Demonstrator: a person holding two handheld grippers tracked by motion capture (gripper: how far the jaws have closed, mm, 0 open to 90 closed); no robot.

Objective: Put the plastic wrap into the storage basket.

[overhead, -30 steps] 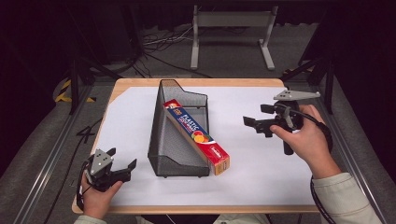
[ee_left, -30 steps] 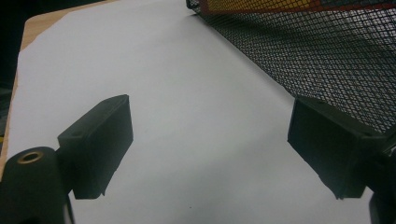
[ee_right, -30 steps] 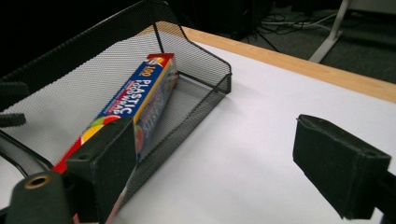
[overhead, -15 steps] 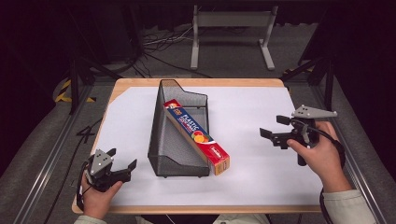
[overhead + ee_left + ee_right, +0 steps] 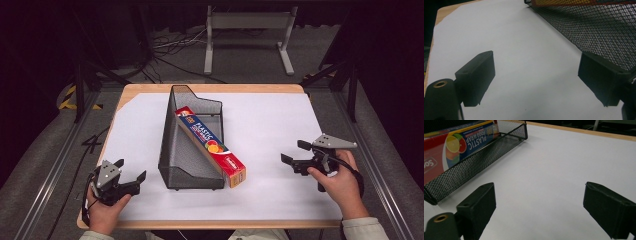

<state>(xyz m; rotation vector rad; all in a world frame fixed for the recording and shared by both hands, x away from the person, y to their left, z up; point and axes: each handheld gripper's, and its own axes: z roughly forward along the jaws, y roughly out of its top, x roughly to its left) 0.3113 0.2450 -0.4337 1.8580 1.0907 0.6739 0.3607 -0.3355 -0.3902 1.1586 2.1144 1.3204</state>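
While both claws are hanging released, the left gripper (image 5: 131, 178) is sitting at the table's (image 5: 280, 210) near-left corner and the right gripper (image 5: 295, 154) toward its right edge; the plastic-wrap box (image 5: 212, 145) is leaning in the mesh holder (image 5: 176, 150) mid-table.

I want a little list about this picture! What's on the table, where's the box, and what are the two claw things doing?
table: wooden table covered by a white sheet
holder: black mesh holder in the middle of the sheet
box: plastic food wrap box lying slanted in the holder, its near end sticking out at the low front
left gripper: left gripper near the table's front left corner, jaws open, nothing between them
right gripper: right gripper low over the sheet to the right of the box, jaws open, nothing between them
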